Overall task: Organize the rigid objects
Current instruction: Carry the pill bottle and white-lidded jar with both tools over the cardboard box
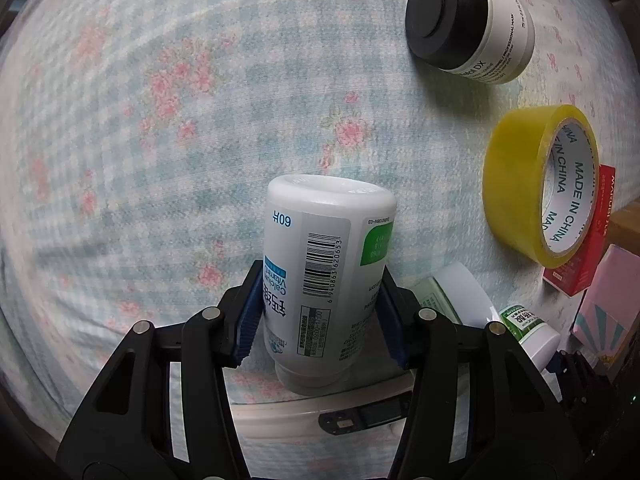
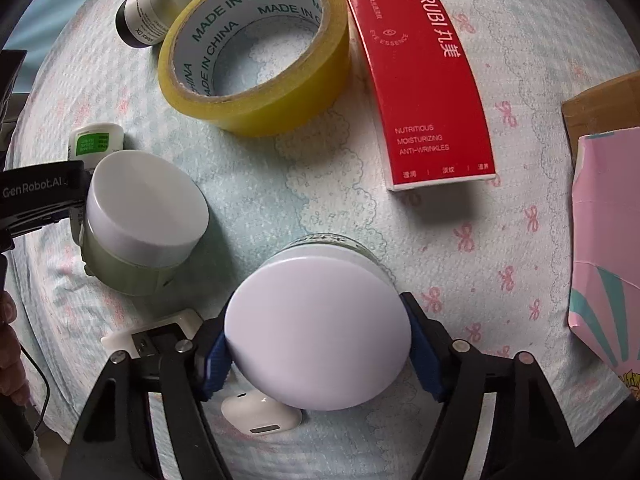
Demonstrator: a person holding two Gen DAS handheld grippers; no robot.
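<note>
My left gripper (image 1: 320,316) is shut on a white calcium bottle (image 1: 324,272), held bottom-forward above the floral cloth (image 1: 160,120). My right gripper (image 2: 318,344) is shut on a jar with a white lid (image 2: 318,334), just above the cloth. A second white-lidded jar (image 2: 140,216) stands to its left, with a small green-labelled bottle (image 2: 94,144) behind it. A yellow tape roll (image 2: 256,48) (image 1: 540,184), a red box (image 2: 424,80) and a black-lidded jar (image 1: 468,20) (image 2: 156,8) lie farther off.
A white earbud case (image 2: 260,416) and a white charger (image 2: 152,336) lie under my right gripper. A pink box (image 2: 608,240) and cardboard (image 2: 600,104) sit at the right. The left gripper's body (image 2: 36,196) shows at the left edge of the right wrist view.
</note>
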